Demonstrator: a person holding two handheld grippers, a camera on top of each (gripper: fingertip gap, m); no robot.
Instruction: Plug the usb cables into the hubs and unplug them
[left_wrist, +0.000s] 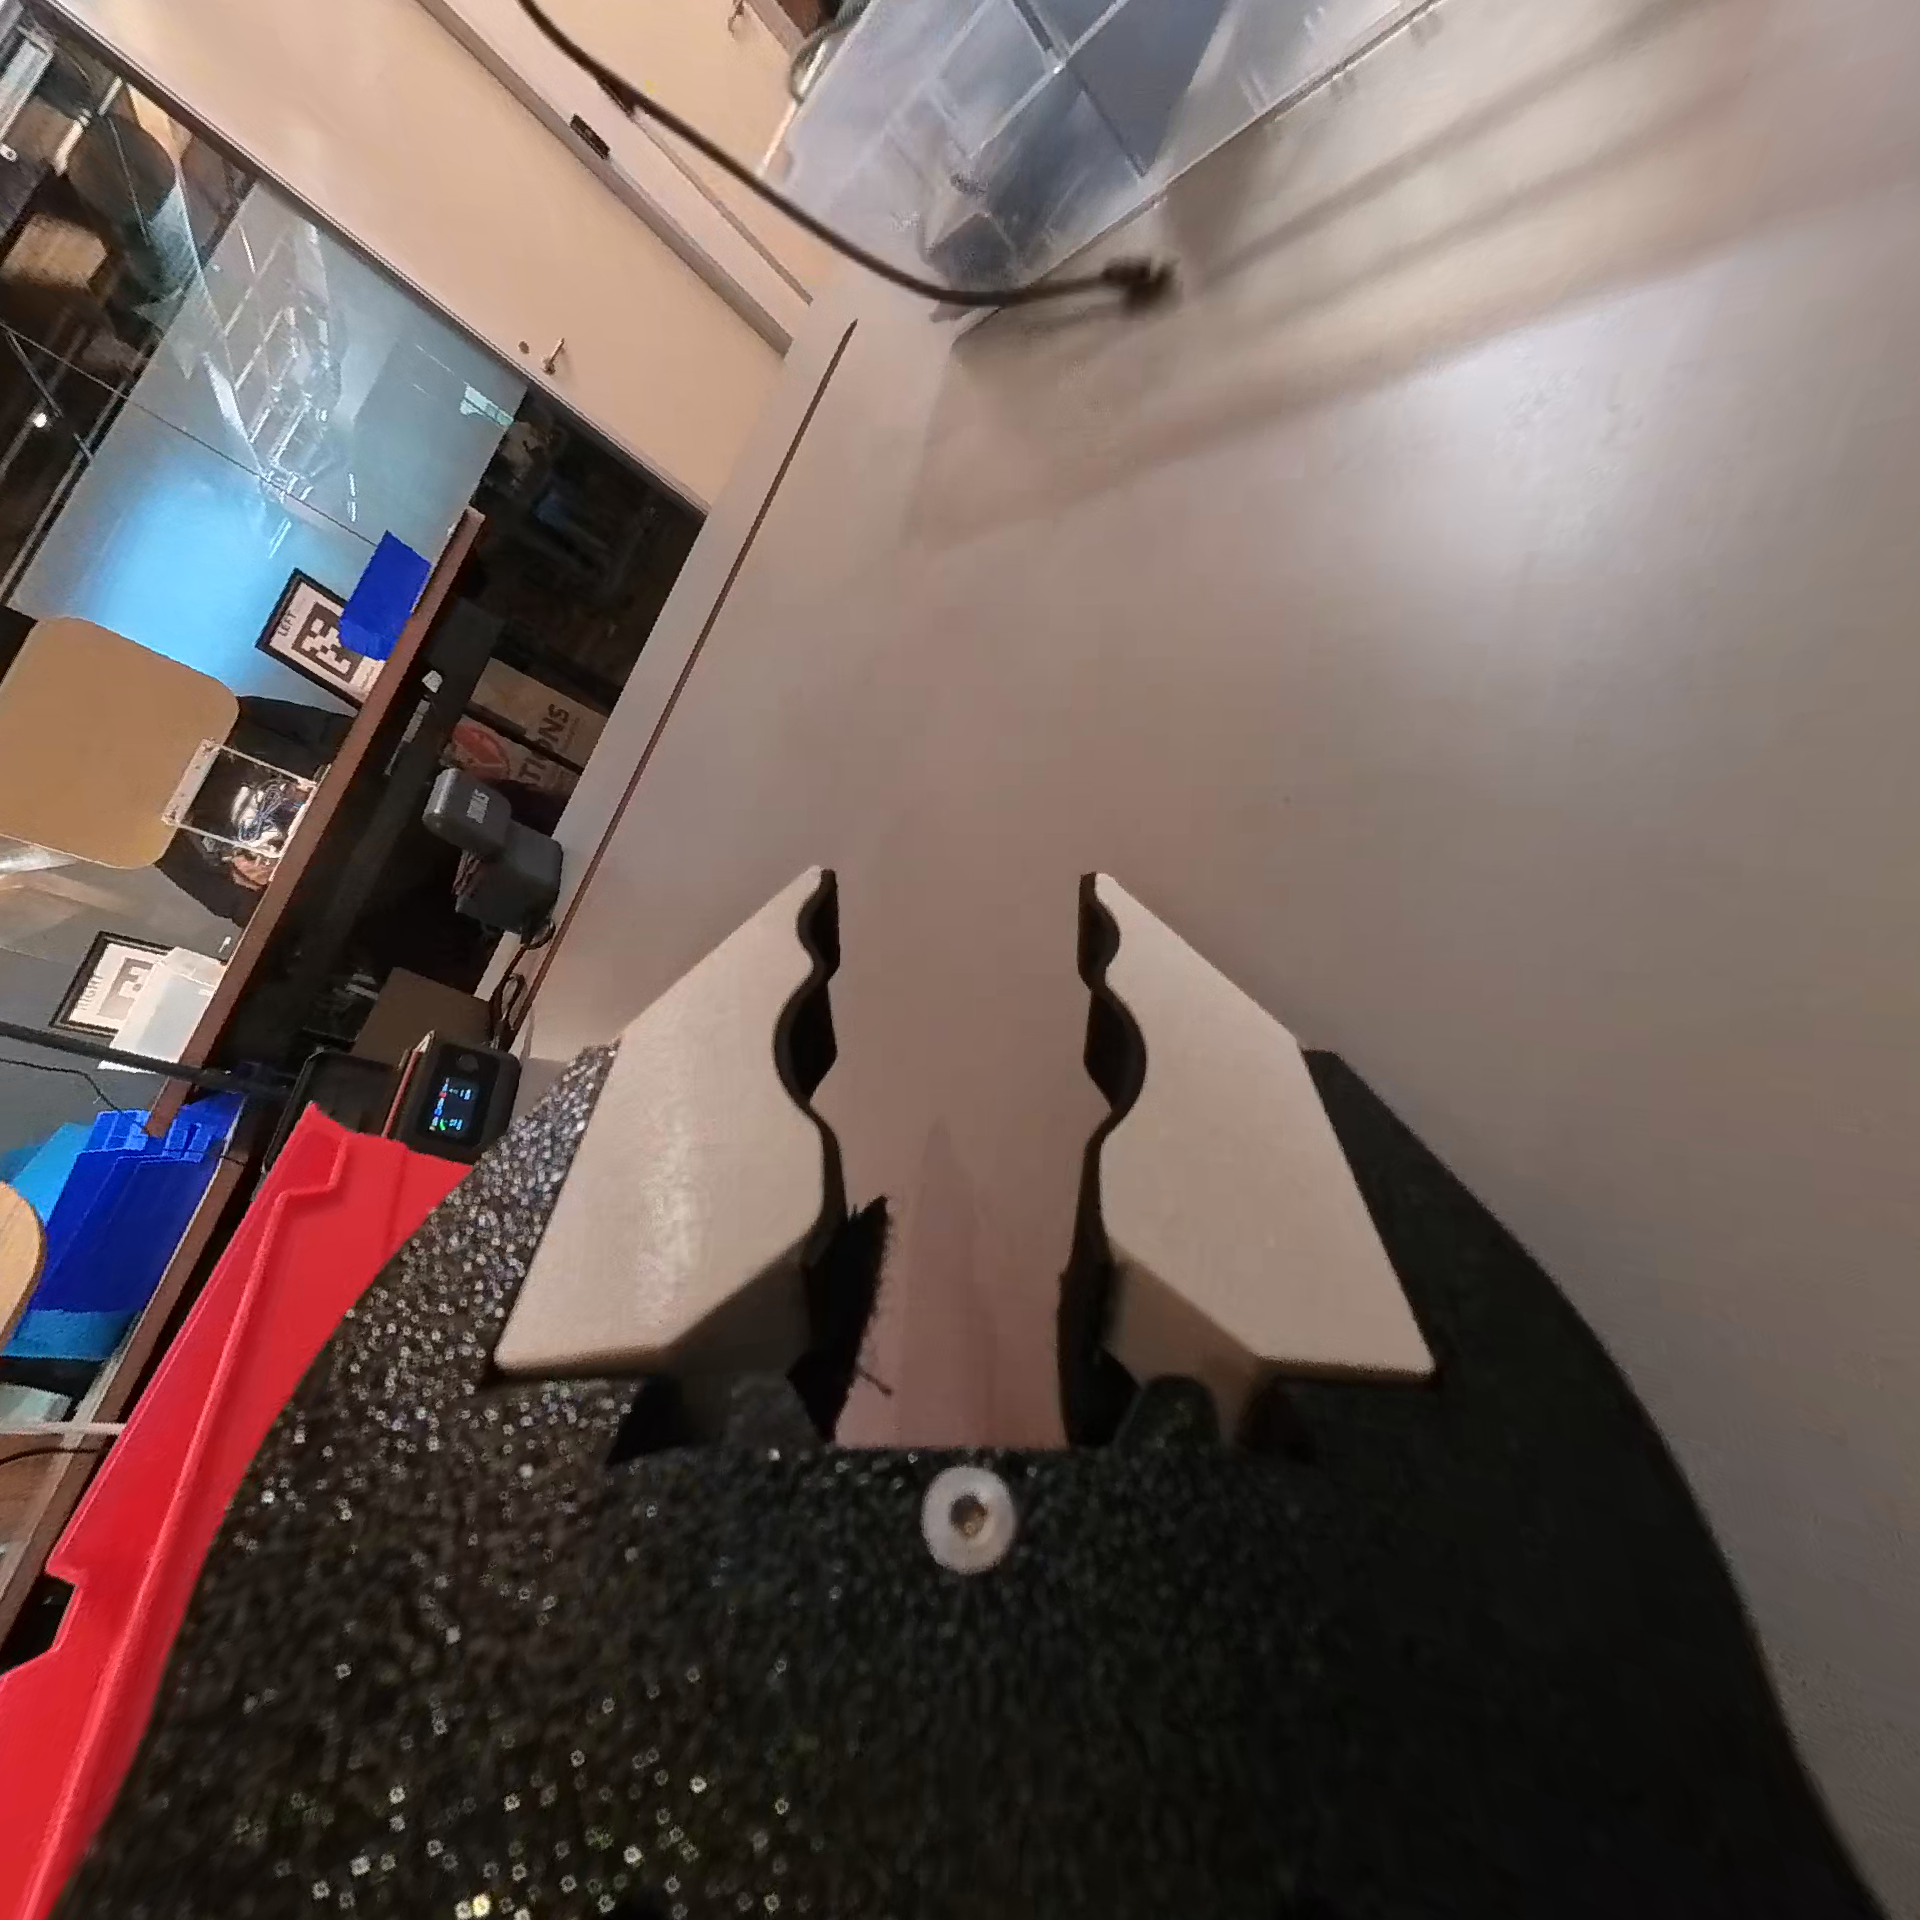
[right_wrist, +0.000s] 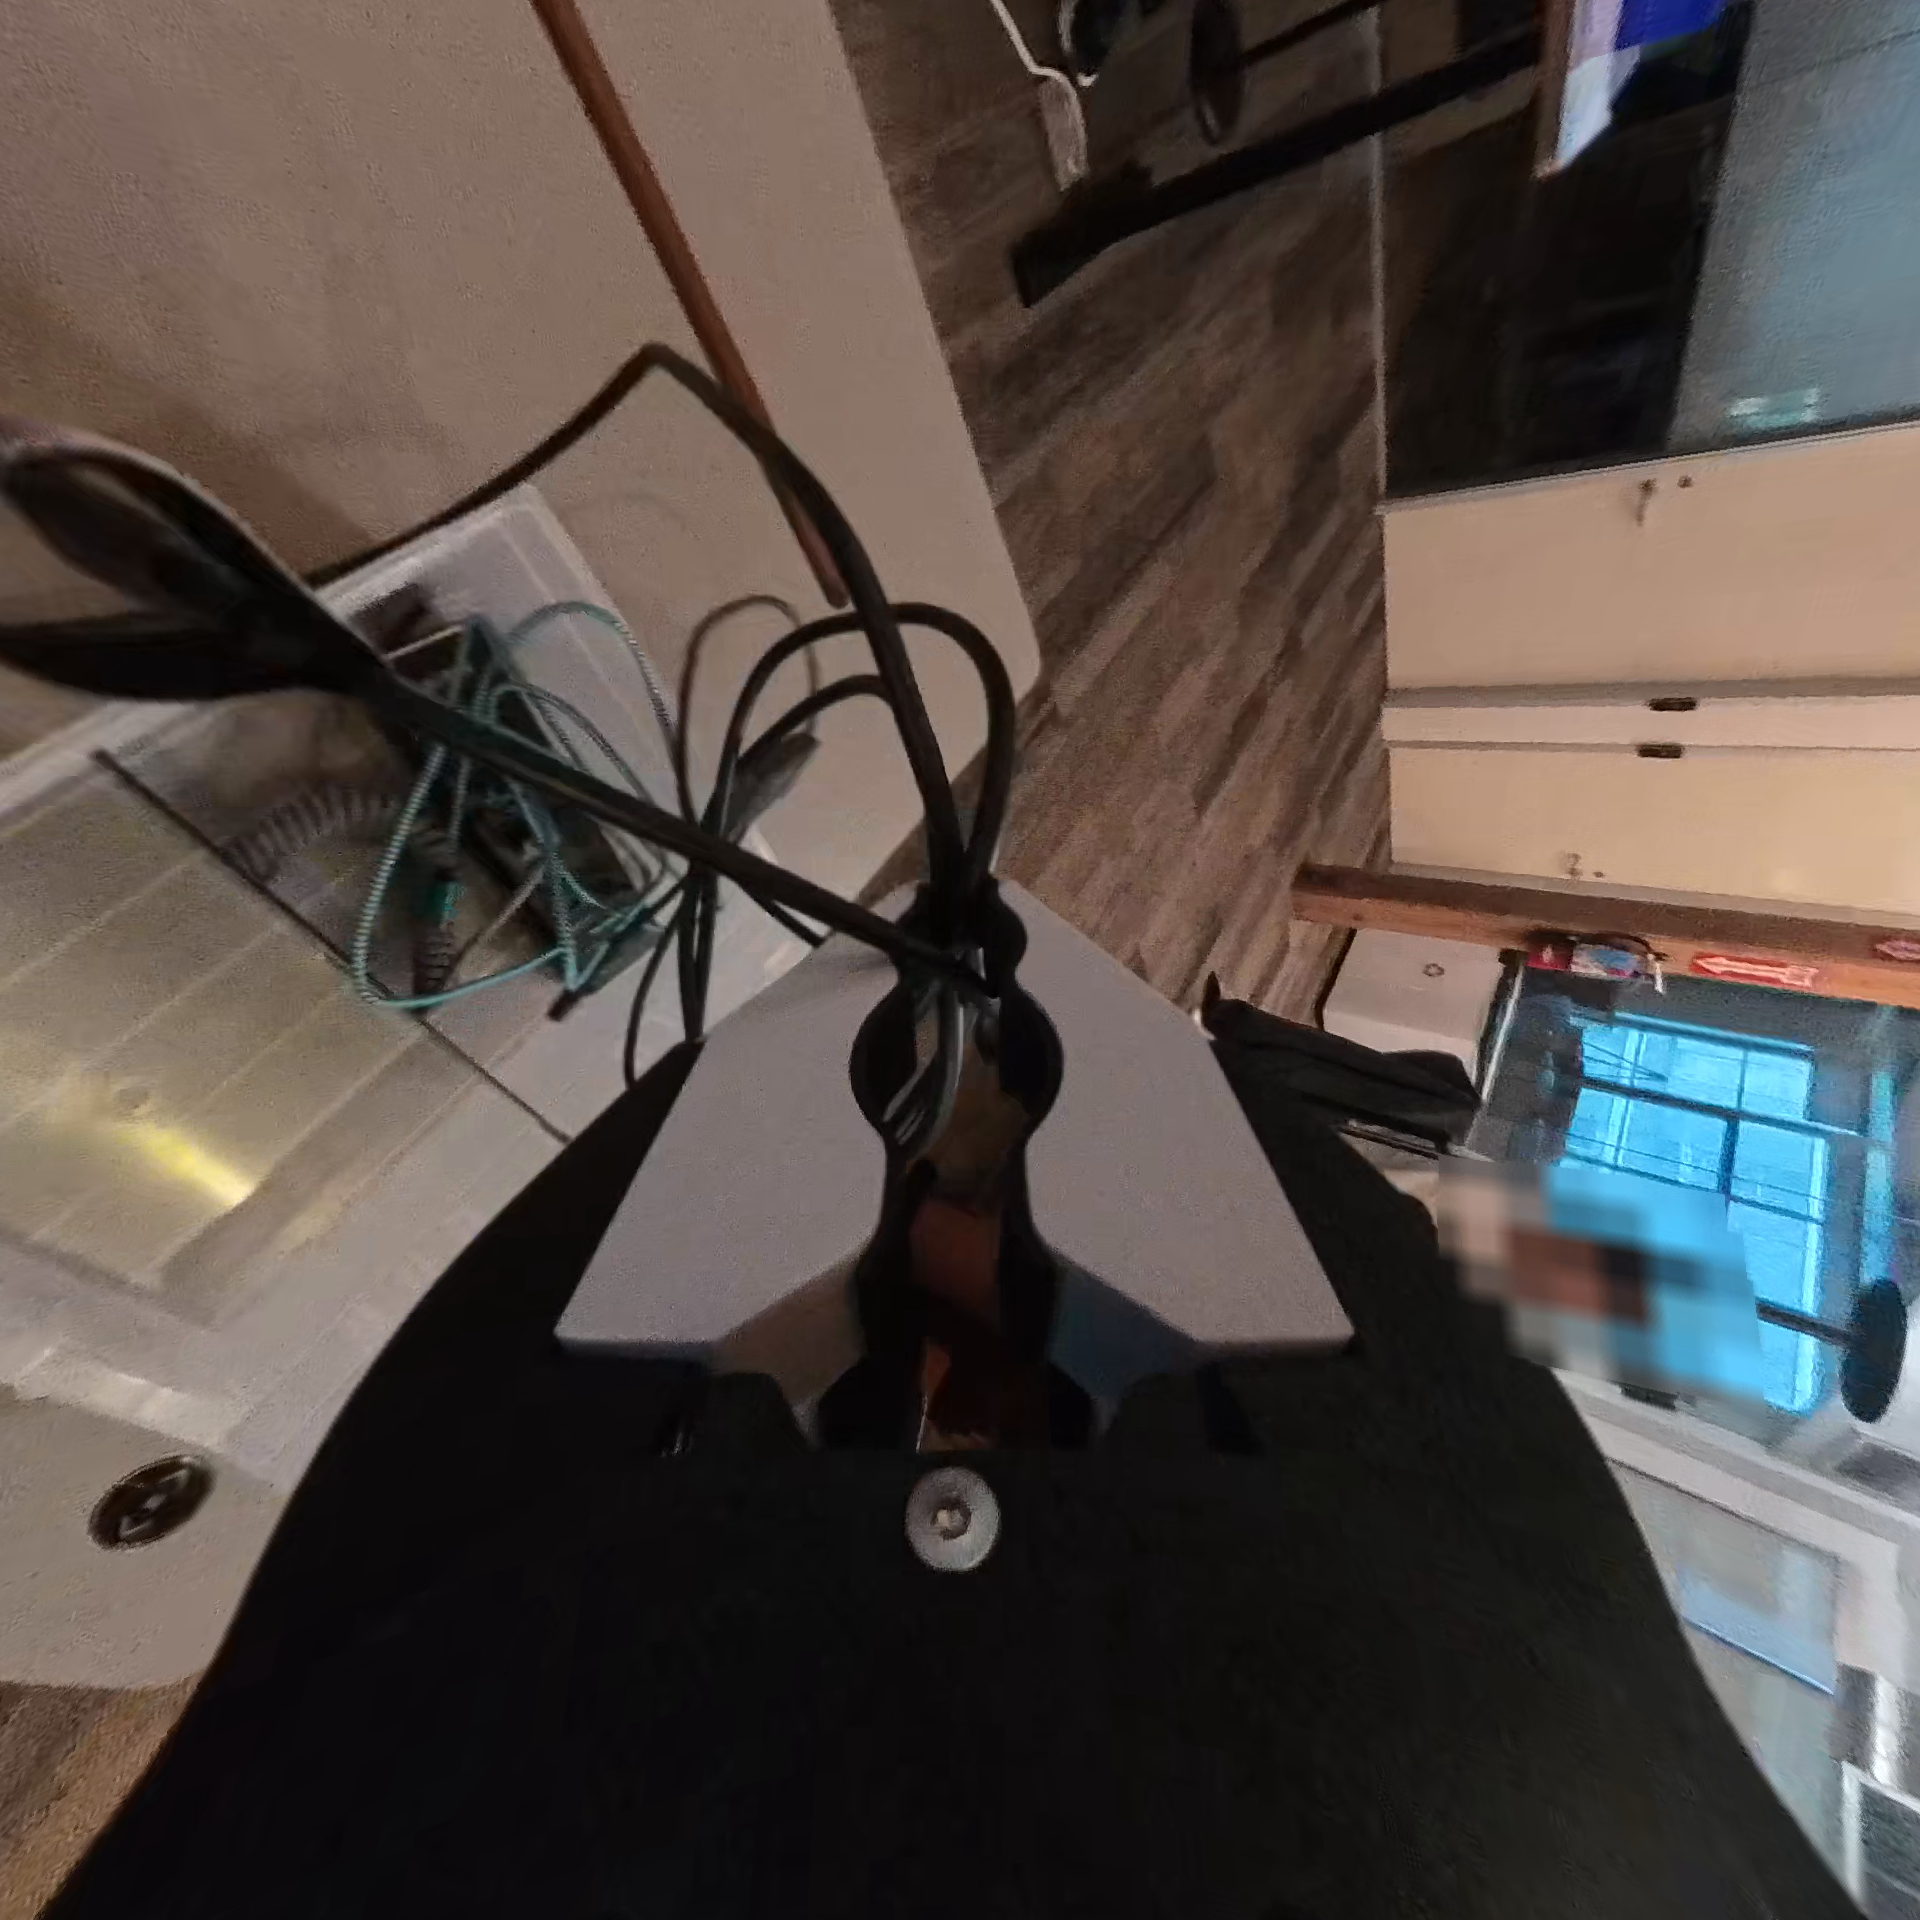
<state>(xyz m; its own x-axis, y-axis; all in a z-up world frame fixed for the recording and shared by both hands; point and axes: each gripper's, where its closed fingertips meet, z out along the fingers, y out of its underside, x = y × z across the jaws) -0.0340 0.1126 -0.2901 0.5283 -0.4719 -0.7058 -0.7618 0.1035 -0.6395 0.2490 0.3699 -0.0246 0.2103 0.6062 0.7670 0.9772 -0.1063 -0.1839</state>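
In the right wrist view my right gripper (right_wrist: 961, 925) is shut on a bundle of looped black cables (right_wrist: 935, 727) and holds it above the table, with the loops standing out past the fingertips. One strand runs left to a blurred dark shape (right_wrist: 135, 582); I cannot tell what it is. In the left wrist view my left gripper (left_wrist: 956, 894) is open and empty, low over the beige table (left_wrist: 1455, 727). A black cable (left_wrist: 831, 239) hangs far ahead of it, with a dark knot or plug at its end (left_wrist: 1138, 281). No hub shows clearly.
A clear plastic bin (right_wrist: 540, 561) on the table holds a tangle of teal braided cables (right_wrist: 457, 748) and dark parts. A clear box (left_wrist: 1039, 125) stands at the far end of the table. The table edge (left_wrist: 665, 727) runs along the left, with wood floor (right_wrist: 1143, 520) beyond. The gap from one gripper's tips to the other's is roughly 45 cm.
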